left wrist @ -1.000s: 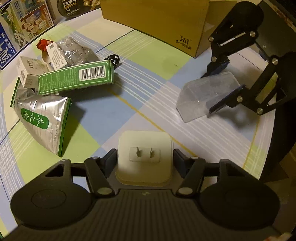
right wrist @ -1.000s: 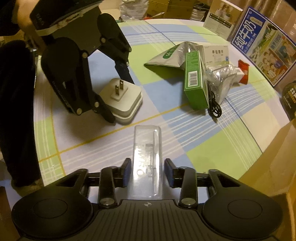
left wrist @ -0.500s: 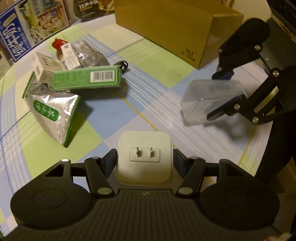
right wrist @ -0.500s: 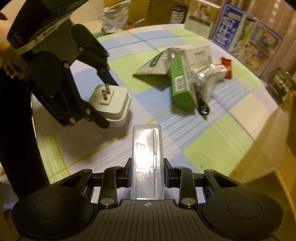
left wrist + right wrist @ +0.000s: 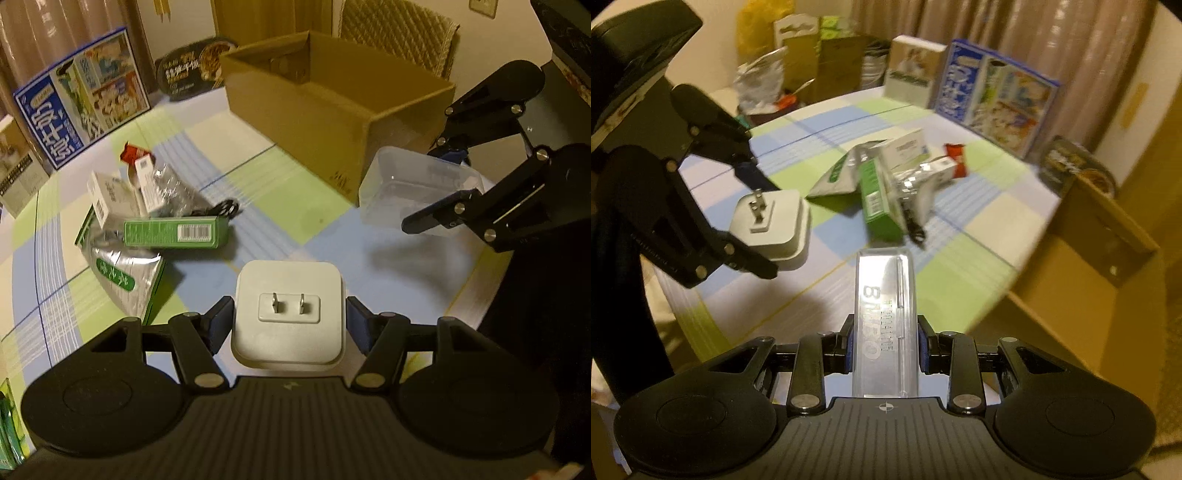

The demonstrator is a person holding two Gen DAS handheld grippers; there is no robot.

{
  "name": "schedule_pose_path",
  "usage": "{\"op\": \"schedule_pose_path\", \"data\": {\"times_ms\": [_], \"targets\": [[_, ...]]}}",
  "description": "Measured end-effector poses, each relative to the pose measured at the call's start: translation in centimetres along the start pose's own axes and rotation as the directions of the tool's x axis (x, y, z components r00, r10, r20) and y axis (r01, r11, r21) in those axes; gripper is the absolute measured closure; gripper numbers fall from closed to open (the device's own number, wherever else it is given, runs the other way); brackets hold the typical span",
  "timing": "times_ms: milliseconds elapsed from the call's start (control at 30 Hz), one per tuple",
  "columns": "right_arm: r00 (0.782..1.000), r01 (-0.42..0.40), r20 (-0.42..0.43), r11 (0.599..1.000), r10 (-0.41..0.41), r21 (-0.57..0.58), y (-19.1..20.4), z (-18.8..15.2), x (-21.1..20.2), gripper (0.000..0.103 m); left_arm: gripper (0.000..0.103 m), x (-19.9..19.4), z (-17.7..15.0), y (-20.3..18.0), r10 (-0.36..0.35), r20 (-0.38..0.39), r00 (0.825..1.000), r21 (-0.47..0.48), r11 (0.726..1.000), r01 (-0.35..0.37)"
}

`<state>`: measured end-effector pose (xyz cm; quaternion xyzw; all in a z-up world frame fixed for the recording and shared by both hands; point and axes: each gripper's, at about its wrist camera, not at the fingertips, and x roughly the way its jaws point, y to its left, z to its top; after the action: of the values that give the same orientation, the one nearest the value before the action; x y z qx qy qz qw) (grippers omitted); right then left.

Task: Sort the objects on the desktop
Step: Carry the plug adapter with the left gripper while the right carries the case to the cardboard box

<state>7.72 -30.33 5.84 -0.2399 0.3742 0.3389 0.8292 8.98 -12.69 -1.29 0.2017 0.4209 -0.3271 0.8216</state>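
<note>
My left gripper (image 5: 290, 317) is shut on a white plug adapter (image 5: 289, 314), prongs up, held above the table; it also shows in the right wrist view (image 5: 772, 225). My right gripper (image 5: 885, 349) is shut on a clear plastic case (image 5: 885, 317), lifted off the table beside an open cardboard box (image 5: 332, 107); the case shows in the left wrist view (image 5: 410, 188). A pile lies on the checked tablecloth: a green box (image 5: 177, 232), a silver tea pouch (image 5: 122, 280), a white box (image 5: 105, 194), a clear bag with a black cable (image 5: 173, 192).
A blue milk carton box (image 5: 79, 118) and a dark noodle bowl (image 5: 188, 70) stand at the table's far edge. The table's front edge (image 5: 472, 280) runs below the right gripper. More boxes and bags stand behind the table (image 5: 809, 62).
Both grippers have risen from the table with their objects. The right gripper has carried the clear case toward the cardboard box, whose open top now shows.
</note>
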Motion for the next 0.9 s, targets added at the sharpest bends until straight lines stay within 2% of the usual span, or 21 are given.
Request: {"op": "schedule_pose_path", "data": {"times_ms": [300,567,900], "targets": [[0.993,0.108,0.029,0.985,-0.112,0.132,-4.1,-1.5,-4.9,0.075,0.043,-1.4,3.8,-3.3,-0.015,0.052,0.999,-0.001,1.0,0.015],[0.977,0.192,0.035,0.938,-0.211,0.287,-10.0,-2.6,-7.1,0.075,0.043,-0.4,9.2,-5.3,-0.046,0.114,0.992,-0.065,0.996,0.053],[0.967,0.203,0.064,0.894,-0.248,0.4,-16.9,-2.2,-6.5,0.075,0.043,2.9,16.7,-6.2,-0.069,0.174,0.982,-0.104,0.991,0.088]]}}
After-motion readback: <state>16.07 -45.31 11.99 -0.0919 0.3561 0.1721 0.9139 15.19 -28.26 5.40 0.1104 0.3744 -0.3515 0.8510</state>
